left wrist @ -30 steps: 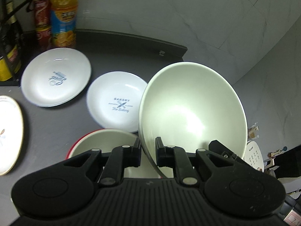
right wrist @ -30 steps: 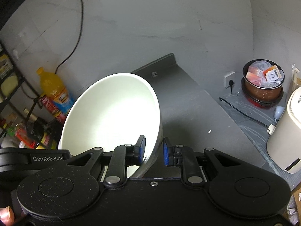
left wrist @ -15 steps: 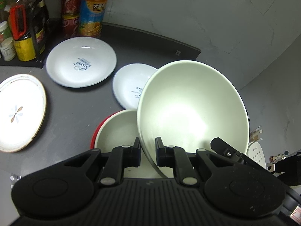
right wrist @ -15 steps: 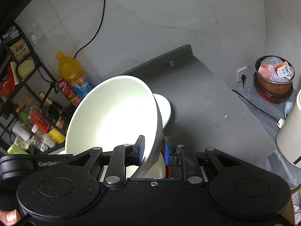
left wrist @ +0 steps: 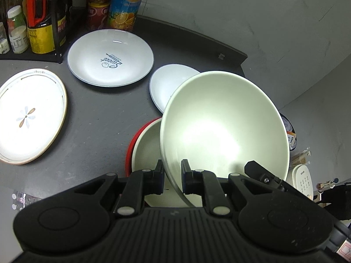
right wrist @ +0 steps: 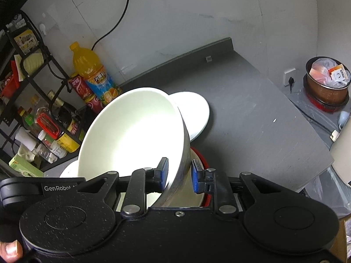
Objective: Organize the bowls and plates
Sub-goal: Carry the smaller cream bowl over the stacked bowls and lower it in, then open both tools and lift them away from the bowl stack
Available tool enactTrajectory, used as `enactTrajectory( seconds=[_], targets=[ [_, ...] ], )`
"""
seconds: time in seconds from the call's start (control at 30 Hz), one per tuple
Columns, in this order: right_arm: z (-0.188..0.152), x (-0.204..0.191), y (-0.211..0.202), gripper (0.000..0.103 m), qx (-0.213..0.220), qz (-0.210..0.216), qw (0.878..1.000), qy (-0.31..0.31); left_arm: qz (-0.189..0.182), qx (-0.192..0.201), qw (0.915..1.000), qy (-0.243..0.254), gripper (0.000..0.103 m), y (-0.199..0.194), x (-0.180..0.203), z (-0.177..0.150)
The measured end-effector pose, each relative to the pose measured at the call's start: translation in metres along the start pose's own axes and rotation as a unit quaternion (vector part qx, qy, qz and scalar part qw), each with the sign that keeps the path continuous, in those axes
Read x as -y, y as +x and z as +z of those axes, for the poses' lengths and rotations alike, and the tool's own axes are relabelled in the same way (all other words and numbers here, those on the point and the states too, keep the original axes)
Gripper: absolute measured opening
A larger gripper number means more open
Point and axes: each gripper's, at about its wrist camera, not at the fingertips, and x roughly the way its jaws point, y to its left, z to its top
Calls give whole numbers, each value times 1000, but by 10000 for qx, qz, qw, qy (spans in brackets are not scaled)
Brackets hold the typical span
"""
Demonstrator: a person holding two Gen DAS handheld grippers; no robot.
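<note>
- White bowl (left wrist: pixel 223 127) hangs tilted, directly above the red bowl (left wrist: pixel 142 151).
- Left gripper (left wrist: pixel 172 175) and right gripper (right wrist: pixel 177 173) each pinch the white bowl's rim on opposite sides.

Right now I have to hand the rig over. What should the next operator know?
Left hand-held gripper: shut on the near rim of the white bowl.
Right hand-held gripper: shut on the same bowl's wall.
The bowl is tilted, held just above the red bowl on the counter.
Not yet nested.
The Sweet plate, small plate and flower plate lie apart, unstacked.
Left to do: lower the bowl into the red one, release, then stack the plates.
</note>
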Motion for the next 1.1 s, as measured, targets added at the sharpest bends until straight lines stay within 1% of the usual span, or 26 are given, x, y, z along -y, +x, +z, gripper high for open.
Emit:
enactTrajectory(
  seconds=[0.4,0.53,0.6,0.73,0.8,0.9,1.1],
  targets=[
    [-8,-3,27,23,-490,-150,9987,-32,162,-375,9991,-99,13,27,-17,-2],
    [-11,-2,33,24,-648,-143,9978,-16,190,-469,9986,-141,16,32,-21,-1],
    [-11,-3,34,24,-676,-157,9976,-32,200,-456,9987,-129,16,33,-21,0],
    [-12,1,39,24,-749,-185,9970,59,254,-581,9980,-54,16,38,-16,1],
    [-10,3,39,24,-778,-153,9967,175,278,-616,9977,-53,17,37,-15,2],
    [-10,2,41,24,-795,-173,9966,138,239,-678,9974,-71,21,37,-15,4],
    [-10,3,41,24,-793,-155,9966,167,240,-656,9975,-58,22,30,-16,6]
  ],
)
